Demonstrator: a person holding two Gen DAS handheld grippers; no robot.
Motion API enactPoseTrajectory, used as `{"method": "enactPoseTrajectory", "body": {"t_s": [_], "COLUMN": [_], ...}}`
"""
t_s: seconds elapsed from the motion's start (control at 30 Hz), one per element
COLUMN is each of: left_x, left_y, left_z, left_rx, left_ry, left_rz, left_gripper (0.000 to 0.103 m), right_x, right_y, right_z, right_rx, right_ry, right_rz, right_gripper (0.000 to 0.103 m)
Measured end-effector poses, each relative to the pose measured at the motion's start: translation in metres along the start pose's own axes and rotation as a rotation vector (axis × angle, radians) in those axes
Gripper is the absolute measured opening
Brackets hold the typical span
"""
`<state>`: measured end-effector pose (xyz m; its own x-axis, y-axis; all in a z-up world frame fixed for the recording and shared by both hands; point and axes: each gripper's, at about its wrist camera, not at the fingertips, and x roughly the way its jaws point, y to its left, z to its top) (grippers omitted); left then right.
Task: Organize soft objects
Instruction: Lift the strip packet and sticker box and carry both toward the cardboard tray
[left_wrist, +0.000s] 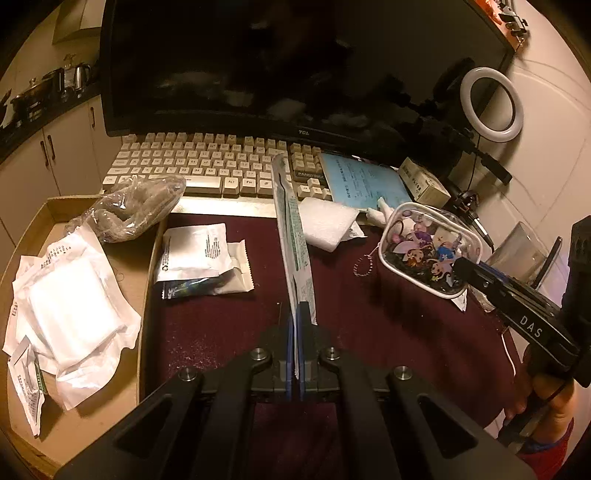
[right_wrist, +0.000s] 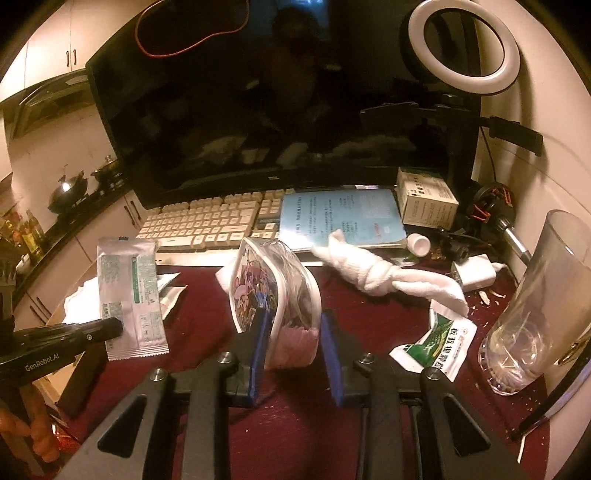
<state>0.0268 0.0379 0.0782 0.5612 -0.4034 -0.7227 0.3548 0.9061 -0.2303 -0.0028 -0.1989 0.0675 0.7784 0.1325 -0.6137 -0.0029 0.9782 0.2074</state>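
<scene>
Left gripper (left_wrist: 295, 325) clamped on flat sachet (left_wrist: 293, 236), edge-on, long axis pointing away toward keyboard (left_wrist: 207, 166); right gripper (right_wrist: 295, 343) squeezing clear cartoon pouch (right_wrist: 275, 295), upright above maroon mat (left_wrist: 221, 325); readable: "TCL" on monitor (left_wrist: 258, 66), "GenRobot.AI", "DAS"; sachet print too small.

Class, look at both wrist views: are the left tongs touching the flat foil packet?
Touching. In the left wrist view the left tongs are shut on the foil packet's lower edge; the right wrist view shows it lifted clear of the table.
</scene>
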Motion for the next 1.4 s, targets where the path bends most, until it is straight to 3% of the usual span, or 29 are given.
{"method": "enactPoseTrajectory", "body": {"t_s": [0.67,1.4], "left_x": [-0.023,-0.057], "left_y": [0.008,0.039], "left_z": [0.004,0.006], "left_rx": [-0.008,-0.054], "left_ry": [-0.048,-0.109], "left_rz": [-0.014,0.023], "left_gripper": [0.002,0.002], "right_x": [-0.009,-0.005], "right_y": [0.021,0.069], "right_z": [0.005,0.012], "right_rx": [-0.034,-0.102], "right_ry": [-0.023,-0.024], "right_rz": [0.040,0.105], "right_gripper": [0.030,0.030]}}
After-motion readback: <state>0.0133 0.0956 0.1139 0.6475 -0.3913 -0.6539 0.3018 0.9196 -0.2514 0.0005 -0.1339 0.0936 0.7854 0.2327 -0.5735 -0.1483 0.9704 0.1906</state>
